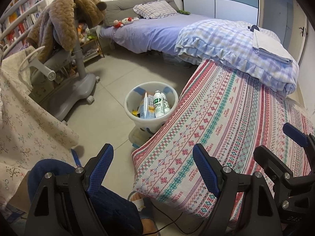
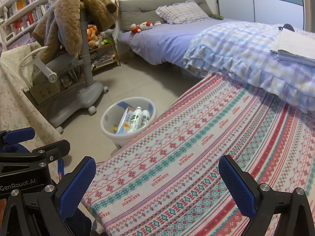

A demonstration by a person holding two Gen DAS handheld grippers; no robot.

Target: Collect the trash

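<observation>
Left gripper (image 1: pixel 152 169) and right gripper (image 2: pixel 157 184): jaws wide apart, nothing held. White bin (image 1: pixel 135 119) (bottles (image 1: pixel 159 104), wrappers inside) on floor ahead of left jaws, touching patterned bedspread (image 2: pixel 196 147) edge.

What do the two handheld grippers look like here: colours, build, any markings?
Both the left gripper and right gripper have black plastic frames with silver bolts and jaws faced in blue textured pads. White "GenRobot.AI" lettering marks the left gripper's body, seen from the right wrist view.
</observation>
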